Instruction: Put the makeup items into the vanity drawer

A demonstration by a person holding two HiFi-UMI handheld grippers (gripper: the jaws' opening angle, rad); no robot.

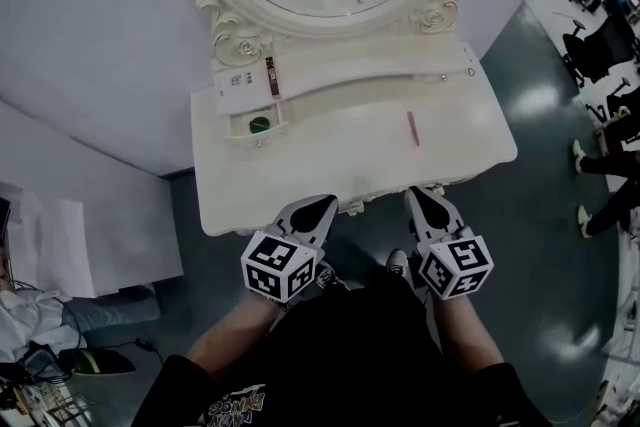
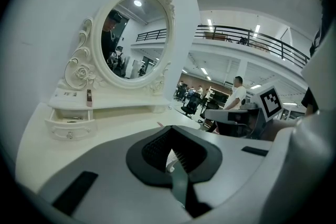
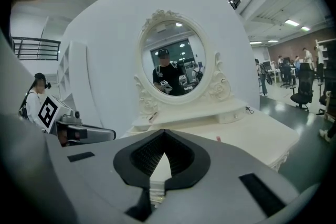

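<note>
Looking steeply down on a cream-white vanity bench [image 1: 330, 170] pushed up against a plain white wall [image 1: 90, 15], with a carved oval mirror [image 1: 330, 20] along the far side. Dark glossy floor [image 1: 540, 215] all around, opening into an office on the right with black chairs [image 1: 590, 45] and a few people's legs.

Holding the left tongs [image 1: 322, 207] and right tongs [image 1: 420, 200] right at the near edge, both pressed together at the tips and pinching nothing.

Can spot a pink pencil [image 1: 411, 128] lying alone on the bench top, right of middle, well apart from both tongs. Over at the far left, a small drawer [image 1: 238, 134] standing open with a green round thing [image 1: 259, 125] inside. Up on the raised shelf [image 1: 380, 65] just behind that, a brownish tube [image 1: 271, 77] beside a white card [image 1: 236, 85], print too small to read.
</note>
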